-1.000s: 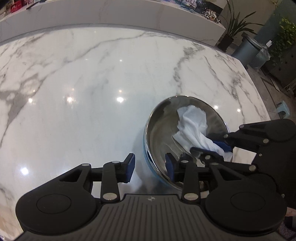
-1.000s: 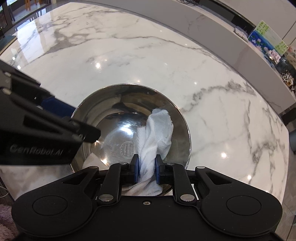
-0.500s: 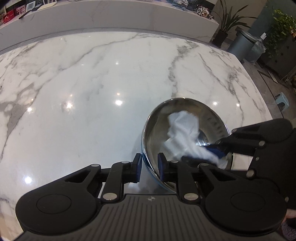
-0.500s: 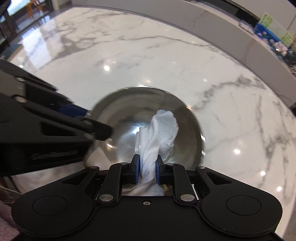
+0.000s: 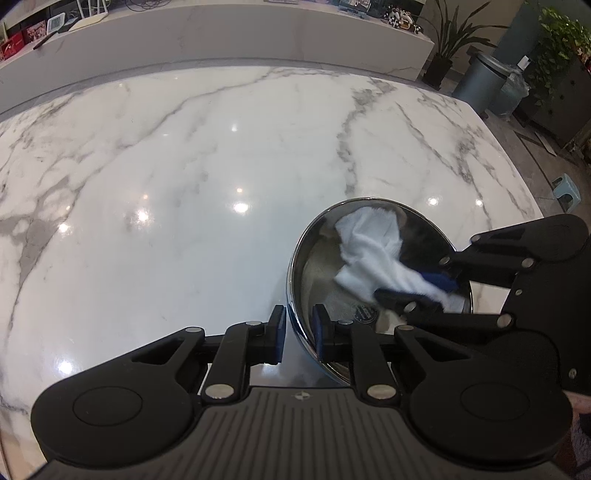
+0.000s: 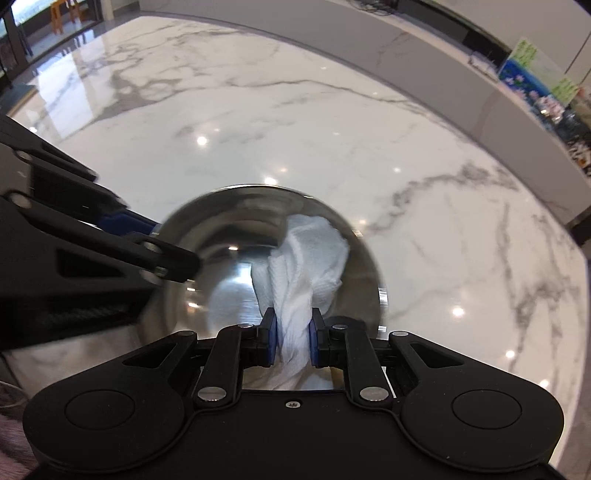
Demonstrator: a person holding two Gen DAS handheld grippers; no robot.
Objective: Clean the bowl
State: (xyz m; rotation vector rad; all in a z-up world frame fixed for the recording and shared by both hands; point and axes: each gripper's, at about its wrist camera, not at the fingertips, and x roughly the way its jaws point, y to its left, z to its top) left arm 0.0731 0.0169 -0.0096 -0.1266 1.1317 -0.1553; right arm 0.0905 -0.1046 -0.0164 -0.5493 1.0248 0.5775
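A shiny steel bowl point(image 5: 317, 236) sits on the white marble table point(image 5: 184, 166) at the lower right of the left wrist view. My left gripper point(image 5: 298, 334) is shut on its near rim, one pad outside and one inside. My right gripper point(image 6: 291, 341) is shut on a white cloth point(image 6: 310, 254) and holds it against the inside of the bowl point(image 6: 218, 221). The cloth point(image 5: 373, 243) also shows in the left wrist view, with the right gripper point(image 5: 417, 286) reaching in from the right. The left gripper point(image 6: 155, 243) shows at the bowl's left rim in the right wrist view.
A long white counter point(image 5: 221, 26) with small items runs behind the table. A grey bin point(image 5: 484, 81) and potted plants point(image 5: 450, 40) stand on the floor at the far right. The table's right edge point(image 5: 517, 177) lies close to the bowl.
My left gripper has closed from open onto the bowl's rim. The right gripper has moved the cloth across the inside of the bowl toward the far wall.
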